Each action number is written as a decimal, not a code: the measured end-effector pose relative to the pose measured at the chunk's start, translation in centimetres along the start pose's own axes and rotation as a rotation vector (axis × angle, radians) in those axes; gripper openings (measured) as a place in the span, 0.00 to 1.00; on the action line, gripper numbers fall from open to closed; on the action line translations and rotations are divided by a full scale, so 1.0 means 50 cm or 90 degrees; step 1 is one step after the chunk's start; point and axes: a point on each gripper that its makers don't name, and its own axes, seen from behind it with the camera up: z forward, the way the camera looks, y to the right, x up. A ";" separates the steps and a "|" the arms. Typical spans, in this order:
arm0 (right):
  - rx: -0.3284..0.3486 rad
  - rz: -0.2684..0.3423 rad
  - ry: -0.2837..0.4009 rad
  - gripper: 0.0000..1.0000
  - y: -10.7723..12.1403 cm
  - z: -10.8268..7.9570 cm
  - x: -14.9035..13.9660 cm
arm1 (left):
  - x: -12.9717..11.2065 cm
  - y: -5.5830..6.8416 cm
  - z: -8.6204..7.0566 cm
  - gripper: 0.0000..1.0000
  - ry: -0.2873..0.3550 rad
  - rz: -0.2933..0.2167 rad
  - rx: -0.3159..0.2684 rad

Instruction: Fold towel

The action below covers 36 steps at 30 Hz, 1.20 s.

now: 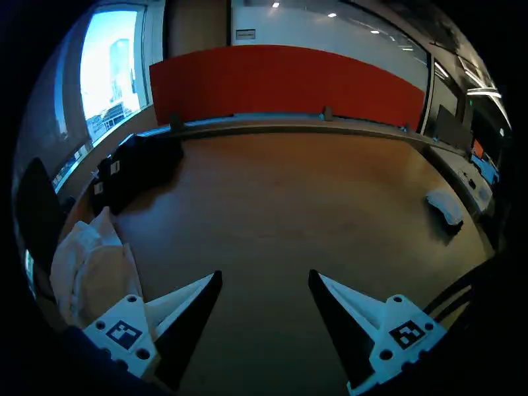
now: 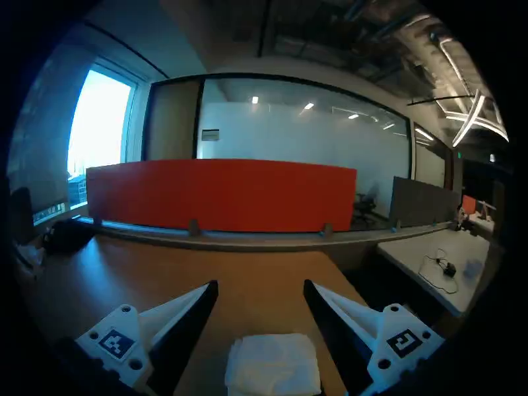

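Note:
A folded white towel (image 2: pixel 273 364) lies on the wooden table (image 2: pixel 264 290), low in the right gripper view, just beneath the spread fingers of my right gripper (image 2: pixel 261 286), which is open and holds nothing. The same folded towel (image 1: pixel 445 205) appears small near the table's right edge in the left gripper view. A heap of pale, unfolded towels (image 1: pixel 92 270) sits at the left of that view, beside the left finger. My left gripper (image 1: pixel 265 276) hovers open over bare tabletop (image 1: pixel 277 198), nothing between its fingers.
A black bag (image 1: pixel 135 168) rests at the table's far left, also seen as a black bag (image 2: pixel 65 235) in the right gripper view. A red divider panel (image 1: pixel 284 82) runs along the far edge. A neighbouring white desk (image 2: pixel 439 261) with cables stands to the right.

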 end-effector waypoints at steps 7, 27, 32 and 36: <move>0.013 -0.018 0.015 1.00 -0.028 0.000 0.025 | 0.053 -0.013 0.002 0.97 0.053 -0.015 0.008; 0.037 -0.034 0.045 1.00 -0.122 -0.016 0.096 | 0.274 -0.120 -0.053 0.97 0.290 -0.036 0.093; 0.050 -0.034 0.057 1.00 -0.165 -0.017 0.120 | 0.305 -0.134 -0.073 0.97 0.326 -0.034 0.096; 0.060 -0.031 0.067 1.00 -0.203 -0.018 0.137 | 0.323 -0.144 -0.087 0.97 0.348 -0.038 0.096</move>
